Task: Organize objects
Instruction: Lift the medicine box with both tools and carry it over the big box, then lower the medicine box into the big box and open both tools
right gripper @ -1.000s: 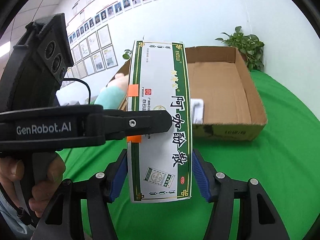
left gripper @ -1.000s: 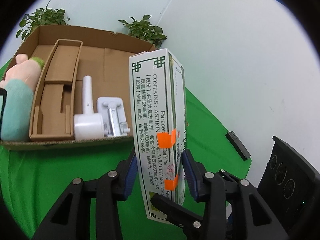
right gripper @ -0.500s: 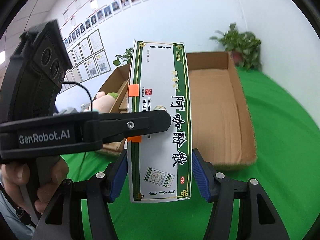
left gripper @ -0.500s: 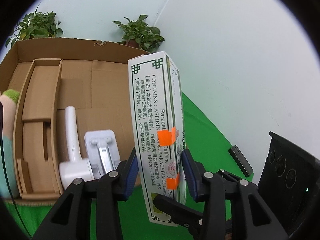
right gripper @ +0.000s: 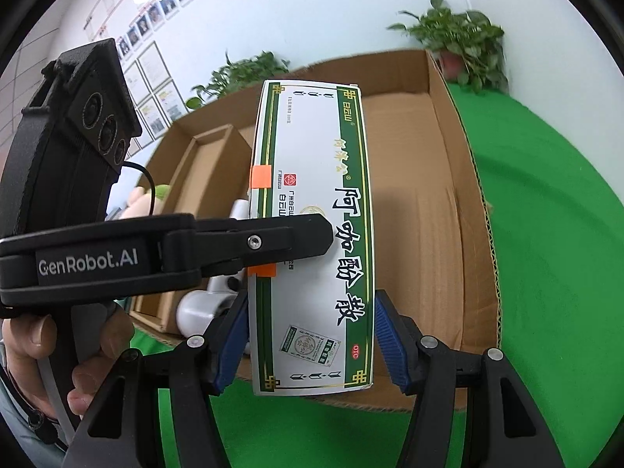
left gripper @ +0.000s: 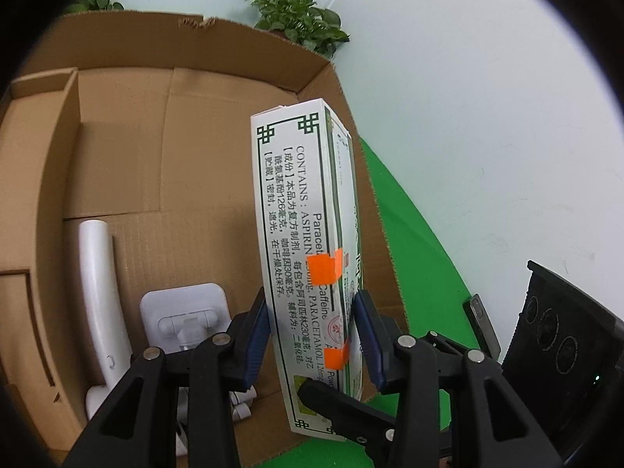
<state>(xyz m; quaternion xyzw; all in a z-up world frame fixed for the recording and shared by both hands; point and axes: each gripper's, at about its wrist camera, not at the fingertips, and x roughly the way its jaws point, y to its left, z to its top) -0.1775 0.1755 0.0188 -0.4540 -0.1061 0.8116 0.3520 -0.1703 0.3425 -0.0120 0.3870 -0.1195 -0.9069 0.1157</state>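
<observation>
My left gripper (left gripper: 312,335) and right gripper (right gripper: 308,343) both clamp the medicine box (right gripper: 312,234) upright, two grips steadying it above the cardboard box (left gripper: 117,148), right of the white tools (left gripper: 97,284), for lowering in.

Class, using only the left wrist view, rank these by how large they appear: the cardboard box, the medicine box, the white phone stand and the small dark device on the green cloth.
1. cardboard box
2. medicine box, enlarged by nearness to the camera
3. white phone stand, partly hidden
4. small dark device
</observation>
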